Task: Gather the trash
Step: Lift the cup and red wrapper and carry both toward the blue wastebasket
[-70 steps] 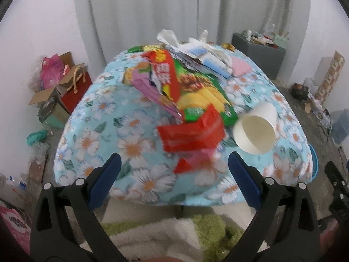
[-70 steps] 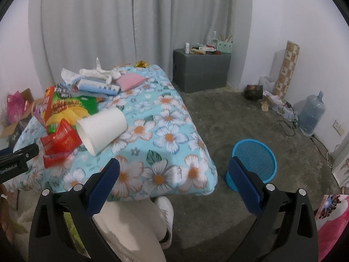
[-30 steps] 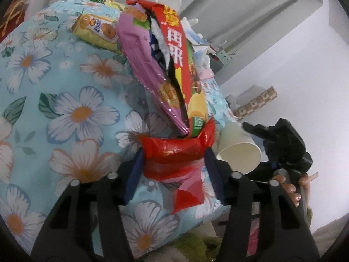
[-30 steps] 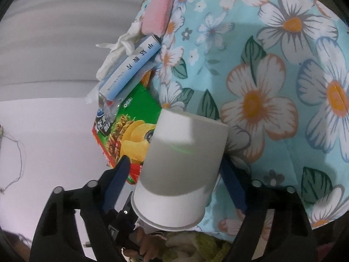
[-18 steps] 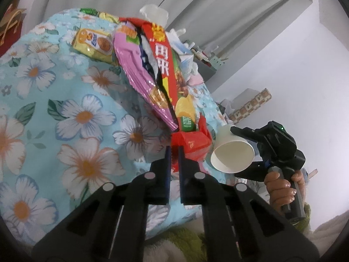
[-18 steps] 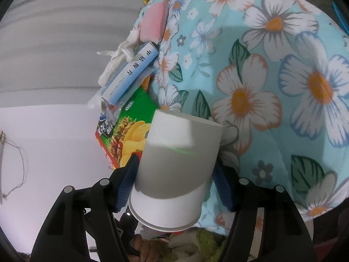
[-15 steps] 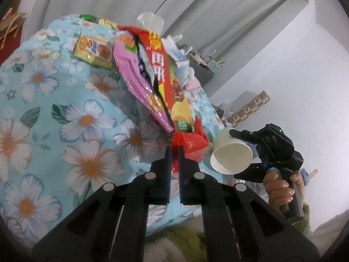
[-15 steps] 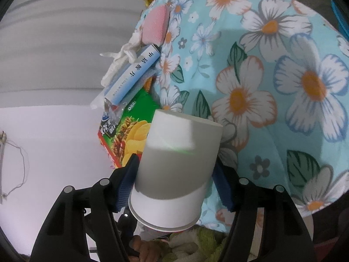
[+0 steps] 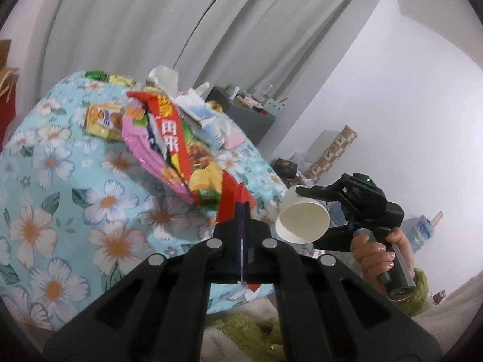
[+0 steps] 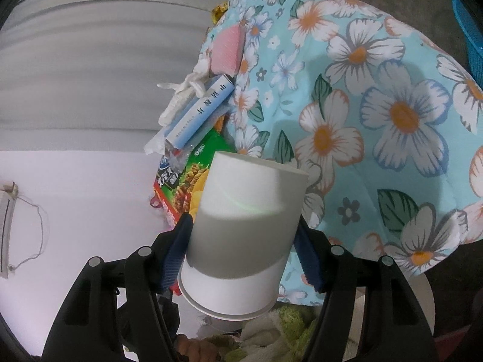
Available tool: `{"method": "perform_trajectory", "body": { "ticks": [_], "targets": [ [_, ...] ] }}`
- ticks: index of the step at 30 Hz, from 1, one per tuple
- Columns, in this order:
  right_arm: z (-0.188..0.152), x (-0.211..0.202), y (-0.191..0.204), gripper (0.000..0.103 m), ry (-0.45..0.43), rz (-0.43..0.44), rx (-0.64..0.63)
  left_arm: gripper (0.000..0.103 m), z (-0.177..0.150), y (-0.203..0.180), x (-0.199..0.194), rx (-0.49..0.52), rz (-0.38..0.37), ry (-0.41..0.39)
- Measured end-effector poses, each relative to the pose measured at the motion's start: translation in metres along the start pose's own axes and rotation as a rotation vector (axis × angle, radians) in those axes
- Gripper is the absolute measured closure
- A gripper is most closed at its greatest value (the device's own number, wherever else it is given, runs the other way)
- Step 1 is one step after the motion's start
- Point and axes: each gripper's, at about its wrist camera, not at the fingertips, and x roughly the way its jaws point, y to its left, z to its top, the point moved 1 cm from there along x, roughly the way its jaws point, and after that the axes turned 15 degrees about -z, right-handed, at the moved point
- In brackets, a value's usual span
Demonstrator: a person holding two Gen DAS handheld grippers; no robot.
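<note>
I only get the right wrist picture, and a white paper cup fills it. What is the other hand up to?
Observer: The left gripper has its jaws shut on a red wrapper, near the front edge of the flowered tablecloth.
Operator: Is anything inside my cup?
Observer: The left wrist view looks into the open mouth of the white cup, and it appears empty.
Operator: Who is holding my tool?
Observer: A hand grips the handle of the right gripper, off to the side of the table.
</note>
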Motion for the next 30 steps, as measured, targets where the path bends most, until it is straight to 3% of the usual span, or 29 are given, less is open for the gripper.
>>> {"method": "perform_trajectory", "body": {
  "ticks": [9, 14, 22, 30],
  "targets": [
    [-0.006, -0.011, -0.001, 0.039, -0.015, 0.020, -0.003, 0.103, 0.010, -0.007, -0.018, 0.001, -0.045, -0.076],
    [-0.010, -0.021, -0.006, 0.039, -0.029, 0.036, -0.004, 0.103, 0.020, 0.001, -0.038, -0.052, -0.087, -0.151],
    [-0.013, -0.030, -0.009, 0.039, -0.043, 0.065, -0.003, 0.103, 0.034, 0.013, -0.069, -0.101, -0.092, -0.259],
    [-0.009, -0.049, -0.013, 0.039, -0.083, 0.095, -0.005, 0.103, 0.042, 0.011, -0.080, -0.089, -0.091, -0.296]
  ]
}}
